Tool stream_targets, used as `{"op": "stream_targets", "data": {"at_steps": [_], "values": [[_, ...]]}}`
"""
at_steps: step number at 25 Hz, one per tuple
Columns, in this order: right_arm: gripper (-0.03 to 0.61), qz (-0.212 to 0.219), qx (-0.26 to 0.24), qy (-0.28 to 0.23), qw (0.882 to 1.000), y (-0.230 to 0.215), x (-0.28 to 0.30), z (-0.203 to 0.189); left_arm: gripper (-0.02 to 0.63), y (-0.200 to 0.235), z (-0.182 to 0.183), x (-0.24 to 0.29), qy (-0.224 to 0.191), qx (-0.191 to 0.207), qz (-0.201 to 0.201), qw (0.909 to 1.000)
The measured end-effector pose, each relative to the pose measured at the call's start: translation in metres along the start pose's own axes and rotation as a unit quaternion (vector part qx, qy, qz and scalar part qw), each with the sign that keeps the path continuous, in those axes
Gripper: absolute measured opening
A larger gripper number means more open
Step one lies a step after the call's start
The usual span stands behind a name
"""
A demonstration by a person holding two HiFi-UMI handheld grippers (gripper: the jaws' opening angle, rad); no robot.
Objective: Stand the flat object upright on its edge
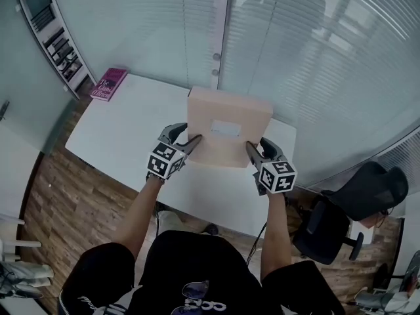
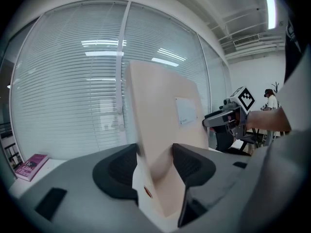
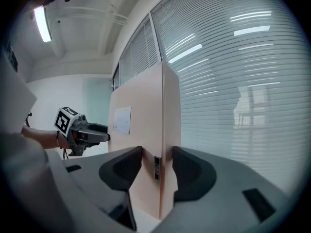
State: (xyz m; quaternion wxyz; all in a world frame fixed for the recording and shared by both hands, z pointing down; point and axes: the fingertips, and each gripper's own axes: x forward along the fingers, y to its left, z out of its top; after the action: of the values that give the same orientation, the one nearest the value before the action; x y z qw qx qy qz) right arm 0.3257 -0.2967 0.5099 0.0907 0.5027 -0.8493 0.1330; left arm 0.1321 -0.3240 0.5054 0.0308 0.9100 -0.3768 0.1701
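A flat tan cardboard box (image 1: 230, 126) with a white label on its face is held upright over the white table (image 1: 125, 130). My left gripper (image 1: 193, 143) is shut on its left edge and my right gripper (image 1: 251, 148) on its right edge. In the left gripper view the box (image 2: 163, 130) leans slightly between the dark pads of my left gripper (image 2: 155, 166), with the right gripper (image 2: 228, 118) beyond. In the right gripper view the box (image 3: 146, 130) stands vertical in my right gripper (image 3: 156, 168), opposite the left gripper (image 3: 82, 130). Whether its bottom edge touches the table I cannot tell.
A purple book (image 1: 109, 84) lies at the table's far left corner. Glass walls with blinds (image 1: 295, 51) run right behind the table. A black office chair (image 1: 341, 222) stands at the right, and a shelf unit (image 1: 56, 38) at the far left.
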Motion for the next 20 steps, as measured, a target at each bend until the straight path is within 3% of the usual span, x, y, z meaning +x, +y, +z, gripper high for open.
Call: {"op": "stream_targets", "data": {"at_steps": [8,20], "values": [[0.212,0.008,-0.013,-0.002,1.000,0.058,0.075,0.025,0.249,0.092,-0.008,-0.032,-0.005,0.009,0.014,0.9998],[0.210,0.003,-0.020,-0.008,1.000,0.175,0.254,0.074,0.249,0.303,-0.032,-0.085,-0.007,0.016,0.023,0.9996]]}}
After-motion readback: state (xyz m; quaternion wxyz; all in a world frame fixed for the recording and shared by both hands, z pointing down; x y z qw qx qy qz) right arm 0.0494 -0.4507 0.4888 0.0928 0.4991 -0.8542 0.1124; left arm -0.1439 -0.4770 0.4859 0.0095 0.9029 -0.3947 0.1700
